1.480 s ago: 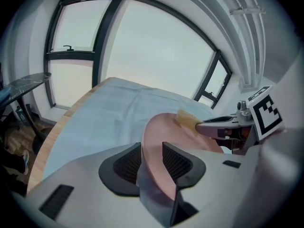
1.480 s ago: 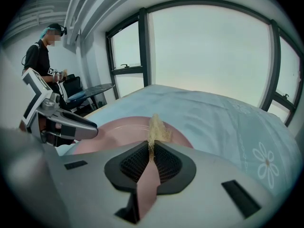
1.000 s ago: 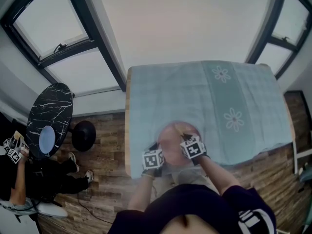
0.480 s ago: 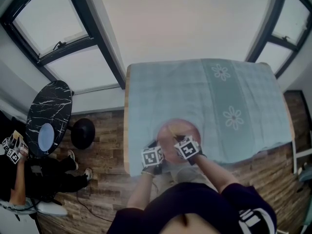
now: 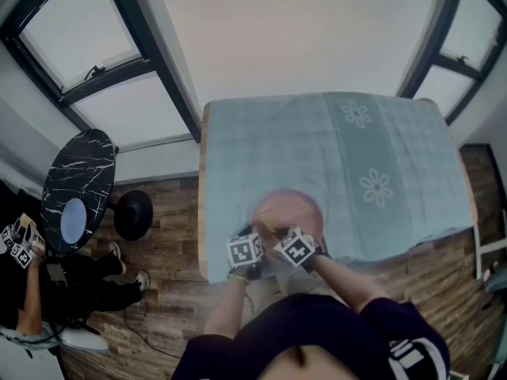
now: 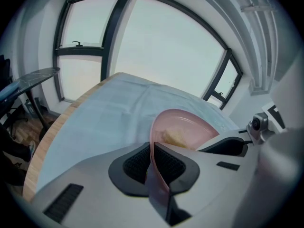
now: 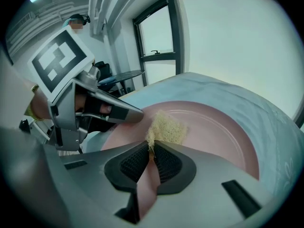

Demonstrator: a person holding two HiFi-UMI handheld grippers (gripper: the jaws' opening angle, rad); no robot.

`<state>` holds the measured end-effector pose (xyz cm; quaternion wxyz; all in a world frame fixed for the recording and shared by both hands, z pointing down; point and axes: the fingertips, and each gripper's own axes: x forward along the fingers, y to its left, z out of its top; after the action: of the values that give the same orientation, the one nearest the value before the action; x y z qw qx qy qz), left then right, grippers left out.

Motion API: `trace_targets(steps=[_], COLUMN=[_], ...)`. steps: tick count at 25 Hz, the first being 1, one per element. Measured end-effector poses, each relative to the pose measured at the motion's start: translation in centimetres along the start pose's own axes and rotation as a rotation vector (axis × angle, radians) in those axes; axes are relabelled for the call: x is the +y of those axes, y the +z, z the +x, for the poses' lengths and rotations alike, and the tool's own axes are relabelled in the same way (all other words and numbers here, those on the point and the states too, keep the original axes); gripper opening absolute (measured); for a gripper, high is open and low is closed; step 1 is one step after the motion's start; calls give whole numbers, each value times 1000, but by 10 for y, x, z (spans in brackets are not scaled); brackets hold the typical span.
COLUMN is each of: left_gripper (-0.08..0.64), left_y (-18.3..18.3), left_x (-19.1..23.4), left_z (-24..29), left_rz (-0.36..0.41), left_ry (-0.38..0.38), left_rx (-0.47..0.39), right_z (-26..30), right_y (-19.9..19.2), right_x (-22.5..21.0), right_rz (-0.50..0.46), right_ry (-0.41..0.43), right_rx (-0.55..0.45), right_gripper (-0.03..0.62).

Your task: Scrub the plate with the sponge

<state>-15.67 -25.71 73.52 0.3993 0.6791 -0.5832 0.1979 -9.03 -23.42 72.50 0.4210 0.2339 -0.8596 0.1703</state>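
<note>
A pink plate (image 5: pixel 289 210) lies near the front edge of the cloth-covered table (image 5: pixel 380 141). My left gripper (image 6: pixel 152 147) has the plate (image 6: pixel 183 127) by its near rim. The jaws are still closing, with the rim pressed between the pads. My right gripper (image 7: pixel 151 148) is shut on a yellowish fibrous sponge (image 7: pixel 167 127), which rests on the plate (image 7: pixel 223 134). In the head view the left gripper (image 5: pixel 252 236) and right gripper (image 5: pixel 277 234) sit close together at the plate's near-left side. The left gripper (image 7: pixel 107 109) also shows in the right gripper view.
The light-blue cloth has flower prints (image 5: pixel 376 187) at the right. The table's bare wooden edge (image 5: pixel 200 212) runs down the left. On the floor to the left are a black marble round table (image 5: pixel 79 184), a dark stool (image 5: pixel 133 214) and a seated person (image 5: pixel 32 291).
My right gripper has moved left and nearer, across the plate toward the left gripper. The left gripper has stayed at the plate's near rim.
</note>
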Motion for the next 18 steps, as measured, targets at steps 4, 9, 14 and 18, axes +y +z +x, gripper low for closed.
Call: trace_targets(steps=[4, 9, 14, 18], left_gripper=[34, 34, 34, 34], left_y=[0, 0, -1, -1], left_x=[0, -1, -1, -1], left_z=[0, -1, 0, -1], left_rz=[-7, -12, -23, -19], left_ry=[-5, -7, -16, -11], left_rx=[1, 3, 11, 9], right_z=[5, 4, 3, -2], right_y=[-5, -9, -11, -13], right_x=[13, 27, 35, 41], right_rz=[-24, -29, -32, -18], right_ry=[34, 83, 122, 171], right_rx=[7, 39, 59, 69], right_gripper=[37, 37, 37, 37])
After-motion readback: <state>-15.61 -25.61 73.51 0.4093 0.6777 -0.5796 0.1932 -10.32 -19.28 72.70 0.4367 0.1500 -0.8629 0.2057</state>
